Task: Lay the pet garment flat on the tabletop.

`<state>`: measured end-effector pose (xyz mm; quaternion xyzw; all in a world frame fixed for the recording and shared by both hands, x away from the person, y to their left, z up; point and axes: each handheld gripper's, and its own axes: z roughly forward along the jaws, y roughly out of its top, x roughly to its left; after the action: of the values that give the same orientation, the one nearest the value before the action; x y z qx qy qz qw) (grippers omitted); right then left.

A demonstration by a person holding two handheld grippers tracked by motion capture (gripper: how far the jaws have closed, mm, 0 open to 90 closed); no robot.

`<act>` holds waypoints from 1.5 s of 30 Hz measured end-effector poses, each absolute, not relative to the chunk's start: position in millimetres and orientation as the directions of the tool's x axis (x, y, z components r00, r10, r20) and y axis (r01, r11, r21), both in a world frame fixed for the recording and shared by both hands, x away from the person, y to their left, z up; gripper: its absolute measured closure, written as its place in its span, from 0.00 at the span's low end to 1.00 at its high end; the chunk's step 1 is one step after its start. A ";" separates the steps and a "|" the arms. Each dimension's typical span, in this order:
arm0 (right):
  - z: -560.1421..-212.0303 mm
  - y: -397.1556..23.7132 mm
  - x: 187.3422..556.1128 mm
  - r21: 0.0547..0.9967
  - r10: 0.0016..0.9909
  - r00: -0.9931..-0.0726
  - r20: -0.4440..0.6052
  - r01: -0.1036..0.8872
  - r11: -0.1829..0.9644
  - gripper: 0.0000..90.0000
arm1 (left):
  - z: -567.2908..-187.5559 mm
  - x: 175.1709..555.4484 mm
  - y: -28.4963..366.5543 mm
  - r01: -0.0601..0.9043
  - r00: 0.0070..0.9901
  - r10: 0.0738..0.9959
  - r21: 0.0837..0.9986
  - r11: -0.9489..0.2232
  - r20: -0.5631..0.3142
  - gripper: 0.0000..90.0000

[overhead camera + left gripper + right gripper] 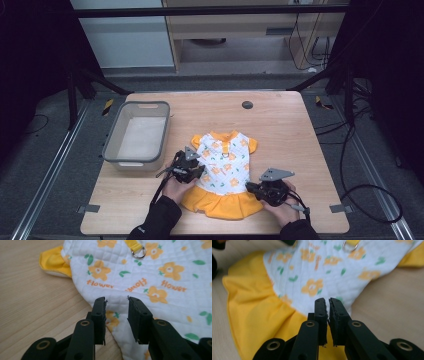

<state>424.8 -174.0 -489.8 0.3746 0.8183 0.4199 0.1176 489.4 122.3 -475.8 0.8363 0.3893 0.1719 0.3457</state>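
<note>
A small dress (pixel 225 165) lies flat on the wooden table, white quilted top with orange flowers, yellow sleeves and a yellow skirt. My left gripper (pixel 199 173) is at the dress's left edge. In the left gripper view its jaws (pixel 117 300) stand apart over the white fabric (pixel 150 272), and the pads do not press on it. My right gripper (pixel 253 189) is at the dress's right edge. In the right gripper view its jaws (pixel 327 300) are closed to a thin slit on the dress (pixel 312 272) where white meets yellow.
A grey plastic bin (pixel 111 145) stands at the table's left, close behind my left gripper. A small black round disc (pixel 247 105) sits near the far edge. A metal ring (pixel 139 252) hangs on the dress's yellow strap. Bare wood surrounds the dress.
</note>
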 end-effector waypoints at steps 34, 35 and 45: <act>-500.1 -172.6 492.6 0.802 0.802 -0.591 0.081 0.517 0.300 0.91 | -477.1 444.2 148.4 0.444 0.698 0.713 0.739 -0.507 0.070 0.64; -498.0 -173.9 491.6 0.811 0.800 -0.594 0.083 0.507 0.292 0.90 | -474.9 443.5 151.0 0.444 0.694 0.717 0.745 -0.499 0.067 0.63; -480.4 -198.3 468.7 0.839 0.828 -0.554 0.084 0.487 0.241 0.61 | -467.8 428.5 198.3 0.455 0.654 0.756 0.788 -0.415 0.020 0.50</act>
<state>468.7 -198.3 -480.4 0.4306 0.7636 0.4404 0.1935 428.5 198.3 -467.8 0.8193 0.3696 0.1904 0.3949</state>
